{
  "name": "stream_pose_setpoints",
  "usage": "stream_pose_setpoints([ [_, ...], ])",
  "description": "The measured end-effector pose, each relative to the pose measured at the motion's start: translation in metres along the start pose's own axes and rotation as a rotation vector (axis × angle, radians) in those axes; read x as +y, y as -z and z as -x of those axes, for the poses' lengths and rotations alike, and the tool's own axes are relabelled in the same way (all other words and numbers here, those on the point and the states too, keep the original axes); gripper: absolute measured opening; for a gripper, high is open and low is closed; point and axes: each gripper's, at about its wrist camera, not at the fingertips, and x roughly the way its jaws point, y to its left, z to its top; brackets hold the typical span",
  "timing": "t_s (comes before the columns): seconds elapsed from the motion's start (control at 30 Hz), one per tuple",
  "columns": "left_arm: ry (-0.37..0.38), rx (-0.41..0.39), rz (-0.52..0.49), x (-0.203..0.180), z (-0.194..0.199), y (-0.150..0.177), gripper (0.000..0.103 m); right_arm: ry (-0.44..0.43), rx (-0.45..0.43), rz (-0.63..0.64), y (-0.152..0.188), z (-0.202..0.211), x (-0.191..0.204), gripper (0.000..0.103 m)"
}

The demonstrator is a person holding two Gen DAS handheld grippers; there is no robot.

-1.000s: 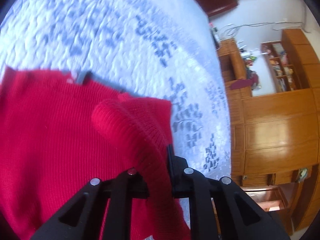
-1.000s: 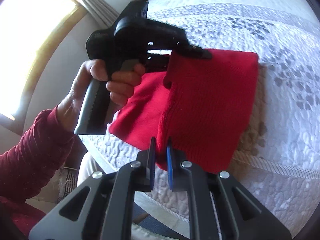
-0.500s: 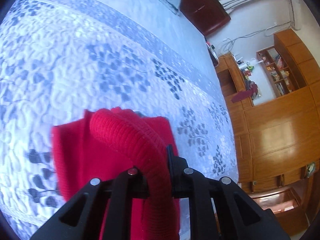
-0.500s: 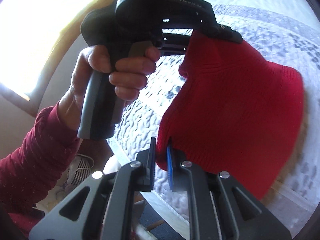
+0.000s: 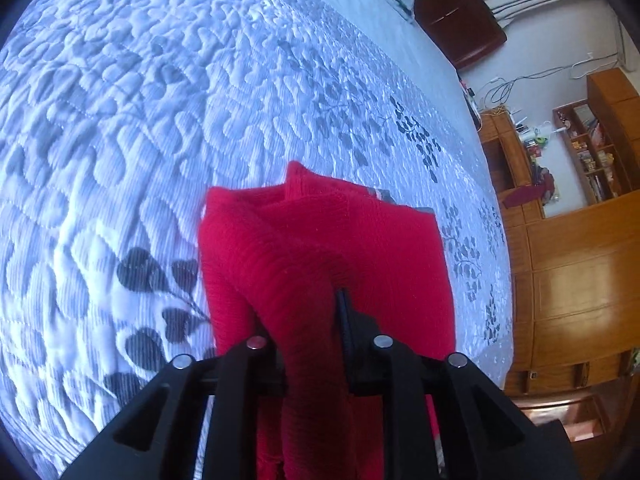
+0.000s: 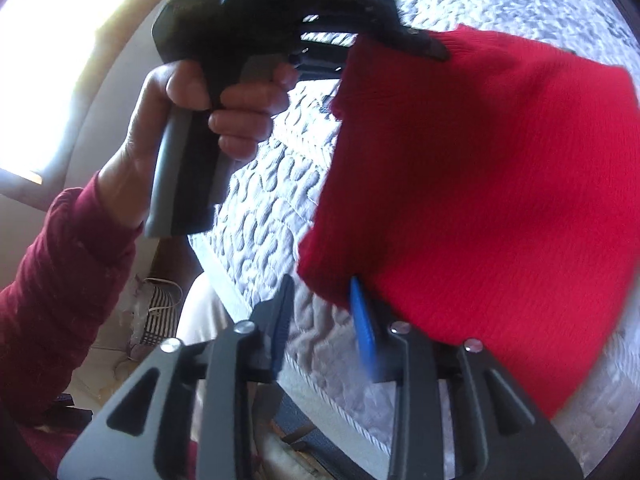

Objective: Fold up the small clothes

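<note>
A red knit garment point(image 5: 320, 240) lies folded on the quilted bed point(image 5: 160, 120). One thick roll of its edge runs back between the fingers of my left gripper point(image 5: 306, 314); the jaws are opening, and the fabric still fills the gap. In the right wrist view the same garment point(image 6: 480, 180) spreads over the bed's near corner. Its upper corner is under the left gripper's fingertips point(image 6: 428, 46). My right gripper point(image 6: 322, 320) is opening, its jaws clearly apart. The garment's lower corner hangs loose beside the blue pad point(image 6: 362, 324).
A person's hand point(image 6: 180, 120) in a dark red sleeve point(image 6: 60, 280) holds the left gripper's handle. The bed's edge point(image 6: 248, 292) runs just ahead of my right gripper, floor clutter below. Wooden cabinets point(image 5: 572, 260) and a dark headboard point(image 5: 452, 8) stand beyond the bed.
Both grippers carried the garment's edge forward and down, so it now lies doubled over on the quilt. The right jaws have parted from the corner. The left jaws have widened a little.
</note>
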Motion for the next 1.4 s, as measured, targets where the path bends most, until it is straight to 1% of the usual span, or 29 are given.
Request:
stream_pose_setpoints([
  [0.03,0.015,0.007,0.003,-0.002,0.002,0.004,0.027,0.004,-0.010,-0.005,0.006,0.008,-0.005,0.037],
  [0.1,0.012,0.018,0.008,-0.004,0.005,0.015,0.042,0.036,-0.051,-0.026,0.016,0.029,-0.016,0.037],
  [0.13,0.017,0.025,0.011,-0.005,0.008,0.023,0.044,0.042,-0.069,-0.042,0.020,0.037,-0.021,0.038],
  [0.17,0.017,0.026,0.011,-0.007,0.010,0.030,0.045,0.051,-0.094,-0.077,0.028,0.050,-0.031,0.042],
  [0.2,0.016,0.026,0.007,-0.008,0.014,0.037,0.045,0.066,-0.111,-0.108,0.036,0.059,-0.039,0.044],
  [0.23,0.017,0.028,-0.001,-0.011,0.018,0.047,0.045,0.100,-0.129,-0.150,0.046,0.070,-0.052,0.044],
  [0.3,0.000,0.035,-0.011,-0.015,0.024,0.062,0.047,0.122,-0.144,-0.208,0.057,0.080,-0.069,0.044],
  [0.4,-0.054,0.055,-0.045,-0.025,0.032,0.086,0.049,0.108,-0.158,-0.304,0.071,0.089,-0.096,0.044],
  [0.47,-0.100,0.072,-0.070,-0.031,0.033,0.102,0.049,0.099,-0.166,-0.337,0.078,0.086,-0.102,0.044],
  [0.53,-0.126,0.084,-0.087,-0.036,0.033,0.115,0.049,0.072,-0.170,-0.359,0.081,0.089,-0.110,0.047],
  [0.57,-0.128,0.090,-0.090,-0.038,0.032,0.120,0.050,0.055,-0.169,-0.369,0.080,0.087,-0.112,0.049],
  [0.67,-0.095,0.101,-0.073,-0.039,0.030,0.132,0.051,0.027,-0.152,-0.401,0.075,0.075,-0.115,0.049],
  [0.73,-0.092,0.113,-0.064,-0.038,0.026,0.138,0.051,0.007,-0.141,-0.429,0.074,0.068,-0.120,0.049],
  [0.83,-0.088,0.128,-0.059,-0.038,0.020,0.145,0.050,0.006,-0.119,-0.458,0.073,0.057,-0.128,0.049],
  [0.87,-0.092,0.127,-0.066,-0.038,0.019,0.146,0.048,-0.016,-0.108,-0.470,0.073,0.051,-0.131,0.049],
  [0.9,-0.103,0.123,-0.073,-0.037,0.017,0.146,0.037,-0.028,-0.106,-0.477,0.071,0.046,-0.130,0.044],
  [0.93,-0.116,0.124,-0.078,-0.036,0.016,0.145,0.030,-0.034,-0.106,-0.474,0.069,0.042,-0.130,0.040],
  [0.97,-0.129,0.127,-0.073,-0.033,0.015,0.143,0.018,-0.023,-0.103,-0.471,0.065,0.039,-0.131,0.031],
  [1.0,-0.127,0.131,-0.058,-0.032,0.013,0.139,0.013,-0.016,-0.099,-0.468,0.063,0.039,-0.131,0.020],
  [1.07,-0.090,0.130,-0.029,-0.026,0.019,0.134,0.008,-0.027,-0.094,-0.450,0.059,0.045,-0.127,0.015],
  [1.17,-0.066,0.085,-0.083,-0.033,0.045,0.130,0.007,-0.030,-0.127,-0.373,0.056,0.069,-0.111,0.013],
  [1.23,-0.060,0.085,-0.100,-0.032,0.053,0.128,0.007,-0.033,-0.138,-0.334,0.057,0.081,-0.105,0.013],
  [1.3,-0.105,0.112,-0.128,-0.026,0.047,0.129,0.007,0.007,-0.108,-0.294,0.054,0.079,-0.099,0.013],
  [1.37,-0.153,0.164,-0.156,-0.020,0.027,0.134,0.007,0.098,-0.044,-0.251,0.052,0.062,-0.100,0.012],
  [1.4,-0.176,0.178,-0.162,-0.015,0.017,0.137,0.007,0.125,-0.014,-0.249,0.057,0.053,-0.105,0.012],
])
